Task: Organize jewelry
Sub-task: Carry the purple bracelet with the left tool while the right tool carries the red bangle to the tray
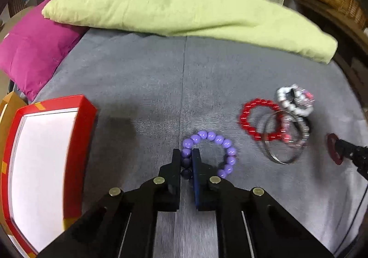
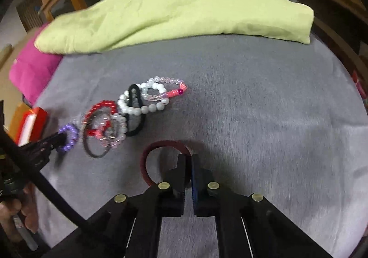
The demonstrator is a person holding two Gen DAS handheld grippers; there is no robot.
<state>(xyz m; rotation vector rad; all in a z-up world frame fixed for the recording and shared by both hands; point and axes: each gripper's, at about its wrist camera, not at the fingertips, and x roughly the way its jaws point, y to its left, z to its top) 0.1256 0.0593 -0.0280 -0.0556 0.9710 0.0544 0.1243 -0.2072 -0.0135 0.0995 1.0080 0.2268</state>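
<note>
Left wrist view: my left gripper [image 1: 186, 154] is clamped on the near-left arc of the round purple beaded bracelet [image 1: 212, 154], which lies flat on the grey fabric surface [image 1: 142, 87] at lower centre. The red-rimmed open box with a white lining [image 1: 85, 133] sits at the left edge of the frame, so the carry runs leftward, and this hand is the nearer one to it. The tangled heap of red, white and metal bangles [image 1: 276, 120] lies at right. Right wrist view: my right gripper [image 2: 189, 161] is closed on the right side of the dark red fabric-covered ring [image 2: 158, 145], lower centre; the box is far left.
</note>
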